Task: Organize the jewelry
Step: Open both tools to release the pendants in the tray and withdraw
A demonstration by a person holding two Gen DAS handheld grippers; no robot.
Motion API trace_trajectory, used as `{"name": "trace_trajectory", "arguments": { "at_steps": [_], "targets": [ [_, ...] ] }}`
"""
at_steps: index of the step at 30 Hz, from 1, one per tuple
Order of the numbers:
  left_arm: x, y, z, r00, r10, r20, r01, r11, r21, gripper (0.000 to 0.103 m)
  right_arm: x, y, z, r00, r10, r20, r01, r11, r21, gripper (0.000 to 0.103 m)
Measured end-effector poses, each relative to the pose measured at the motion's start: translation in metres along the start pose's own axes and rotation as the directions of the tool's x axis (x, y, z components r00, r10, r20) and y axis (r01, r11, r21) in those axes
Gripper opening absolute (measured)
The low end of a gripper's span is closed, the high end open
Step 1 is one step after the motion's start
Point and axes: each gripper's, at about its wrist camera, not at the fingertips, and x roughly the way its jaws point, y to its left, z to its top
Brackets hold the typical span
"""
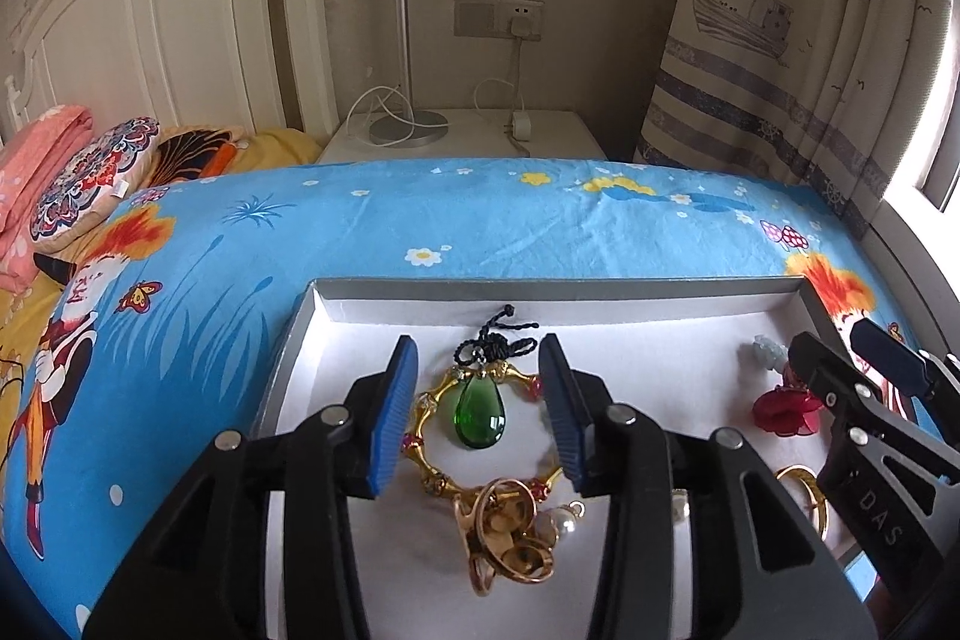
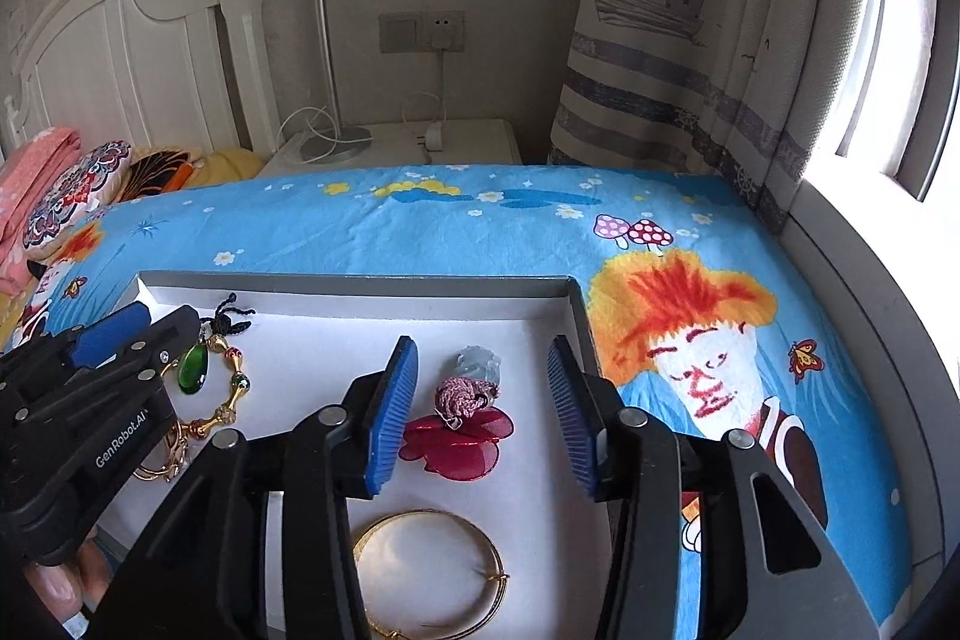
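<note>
A grey box with a white lining [image 1: 540, 287] [image 2: 360, 281] lies on the bed and holds the jewelry. My left gripper [image 1: 478, 346] stands open over a green teardrop pendant [image 1: 478, 412] on a black knotted cord [image 1: 501, 334]. The pendant lies inside a gold bracelet with red beads [image 1: 420, 424], and the blue pads touch neither. Gold rings [image 1: 510, 532] and a pearl [image 1: 549, 523] lie nearer me. My right gripper [image 2: 483, 343] is open over a red flower piece [image 2: 459, 439], a pink cord knot [image 2: 465, 394] and a pale carved stone [image 2: 480, 363]. A gold bangle [image 2: 432, 568] lies below it.
The box rests on a blue cartoon bedsheet [image 1: 420, 220]. Cushions and folded pink cloth [image 1: 54, 184] sit at the left by a white headboard. Behind the bed are a nightstand [image 1: 468, 136] with a lamp and charger, then a curtain [image 2: 690, 40] and window. A person's fingers [image 2: 54, 586] hold the left gripper.
</note>
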Motion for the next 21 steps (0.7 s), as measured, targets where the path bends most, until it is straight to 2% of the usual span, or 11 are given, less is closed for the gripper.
{"name": "trace_trajectory", "arguments": {
  "at_steps": [4, 14, 21],
  "targets": [
    [-0.006, 0.0, -0.002, 1.0, -0.001, 0.007, 0.001, 1.0, -0.004, 0.052, -0.004, -0.001, -0.001, 1.0, 0.0, 0.008, 0.0, 1.0, -0.001, 0.058],
    [-0.037, -0.007, -0.013, 0.999, 0.023, 0.039, -0.024, 1.0, 0.016, 0.055, -0.026, -0.008, -0.011, 1.0, 0.003, 0.026, -0.004, 1.0, 0.011, 0.061],
    [-0.07, -0.016, -0.029, 0.998, 0.005, 0.069, -0.007, 1.0, 0.028, 0.059, -0.052, -0.018, -0.027, 0.999, 0.009, 0.041, -0.01, 1.0, 0.027, 0.067]
  ]
}}
